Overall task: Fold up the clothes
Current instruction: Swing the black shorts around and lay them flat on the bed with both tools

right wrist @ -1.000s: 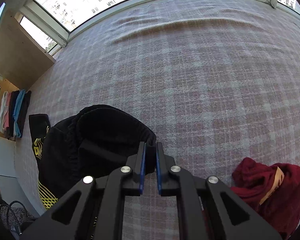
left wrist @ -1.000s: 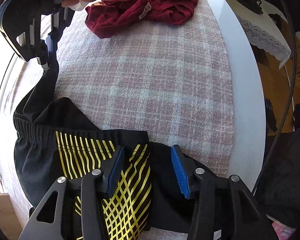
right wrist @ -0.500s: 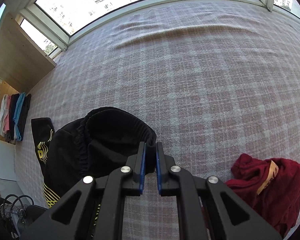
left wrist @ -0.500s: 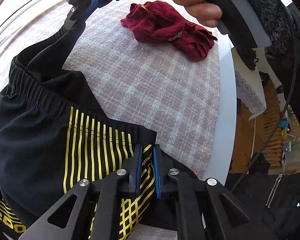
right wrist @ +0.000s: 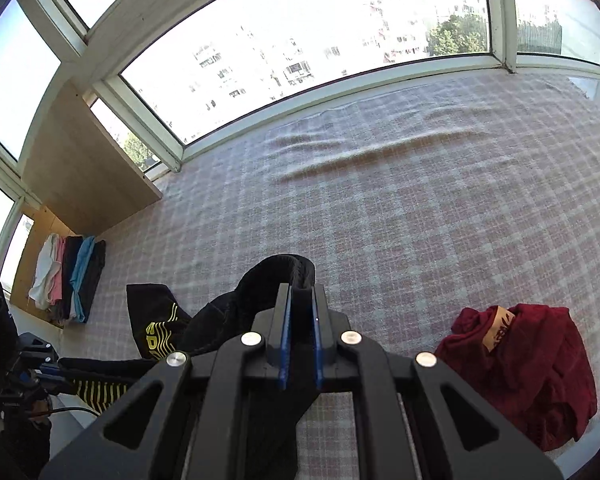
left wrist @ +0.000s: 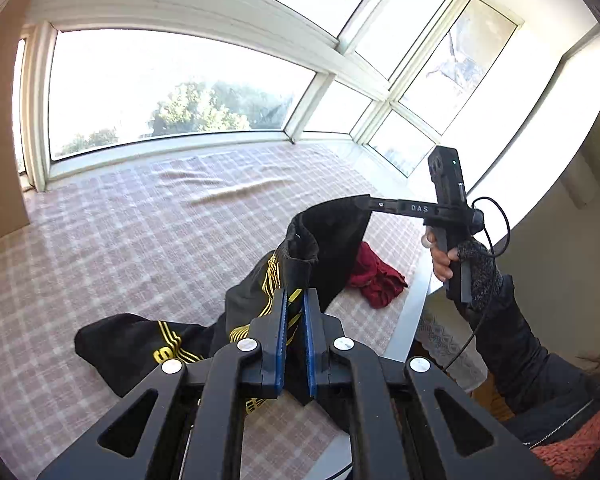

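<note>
Black shorts with yellow stripes [left wrist: 260, 300] hang lifted between both grippers above a pink checked blanket [left wrist: 140, 232]. My left gripper [left wrist: 294, 300] is shut on the striped waistband. In the left wrist view the right gripper [left wrist: 368, 200] sits up at the right, held by a hand [left wrist: 440, 256], and pinches the other waistband corner. In the right wrist view my right gripper [right wrist: 300, 296] is shut on black fabric [right wrist: 276, 276], and a trailing leg [right wrist: 152, 320] rests on the blanket. The left gripper [right wrist: 48, 368] shows at the lower left.
A crumpled dark red garment [left wrist: 374, 278] [right wrist: 520, 368] lies near the blanket's right edge. Folded clothes [right wrist: 68, 276] are stacked at the far left by a wooden panel [right wrist: 80, 168]. Windows [left wrist: 172, 92] line the far side. A ridge wrinkles the blanket [right wrist: 372, 152].
Both grippers have risen and tilted up, lifting the shorts off the blanket. The left gripper, open a second ago, closed on the waistband and stays shut.
</note>
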Demonstrator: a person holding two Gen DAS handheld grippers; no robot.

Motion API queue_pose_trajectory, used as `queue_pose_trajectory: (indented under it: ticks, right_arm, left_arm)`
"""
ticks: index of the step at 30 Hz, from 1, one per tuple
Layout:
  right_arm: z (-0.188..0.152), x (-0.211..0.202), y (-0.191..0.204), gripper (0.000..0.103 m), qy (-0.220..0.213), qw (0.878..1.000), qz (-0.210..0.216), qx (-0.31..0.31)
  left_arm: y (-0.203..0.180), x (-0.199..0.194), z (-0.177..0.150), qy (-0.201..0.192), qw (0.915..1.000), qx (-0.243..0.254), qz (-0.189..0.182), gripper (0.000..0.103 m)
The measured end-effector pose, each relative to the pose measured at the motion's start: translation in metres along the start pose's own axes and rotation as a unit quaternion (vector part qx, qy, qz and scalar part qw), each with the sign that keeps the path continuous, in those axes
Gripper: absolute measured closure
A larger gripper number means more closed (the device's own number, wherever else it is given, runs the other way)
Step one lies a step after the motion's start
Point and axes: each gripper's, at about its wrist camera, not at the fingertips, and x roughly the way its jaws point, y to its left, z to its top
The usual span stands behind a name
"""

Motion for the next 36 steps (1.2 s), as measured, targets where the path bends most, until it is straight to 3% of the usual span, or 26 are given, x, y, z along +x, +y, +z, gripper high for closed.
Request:
queue_pose_trajectory:
  ticks: [6, 11, 18, 23, 27, 30, 33, 36]
  right_arm:
    - [0.017, -0.117, 0.102, 0.094, -0.123, 0.988, 0.048, -0.083]
    - [0.022, -0.207, 0.190, 0.094, -0.211, 0.961, 0.082, -0.157]
    - [-0.007, -0.273, 0.273, 0.094, -0.266, 0.931, 0.097, -0.231]
    - [-0.016, -0.283, 0.308, 0.094, -0.275, 0.920, 0.095, -0.263]
    - [0.013, -0.251, 0.316, 0.094, -0.246, 0.928, 0.080, -0.269]
    - [0.050, -0.186, 0.310, 0.094, -0.197, 0.945, 0.074, -0.250]
    - [0.088, -0.088, 0.298, 0.094, -0.133, 0.964, 0.053, -0.226]
    - [0.118, 0.035, 0.276, 0.094, -0.059, 0.980, 0.025, -0.190]
  left_arm:
    - [0.005, -0.183, 0.032, -0.150, 0.9869, 0.030, 0.051, 0.096]
    - [-0.022, -0.278, 0.036, -0.216, 0.9707, 0.068, 0.080, 0.096]
    - [-0.055, -0.333, 0.036, -0.223, 0.9543, 0.118, 0.160, 0.096]
    - [-0.038, -0.338, 0.050, -0.208, 0.9539, 0.113, 0.185, 0.096]
    - [0.026, -0.312, 0.068, -0.177, 0.9629, 0.070, 0.191, 0.096]
    - [0.103, -0.255, 0.080, -0.135, 0.9706, 0.028, 0.197, 0.096]
    - [0.200, -0.184, 0.085, -0.097, 0.9781, -0.048, 0.178, 0.096]
    - [0.286, -0.106, 0.073, -0.065, 0.9742, -0.110, 0.186, 0.096]
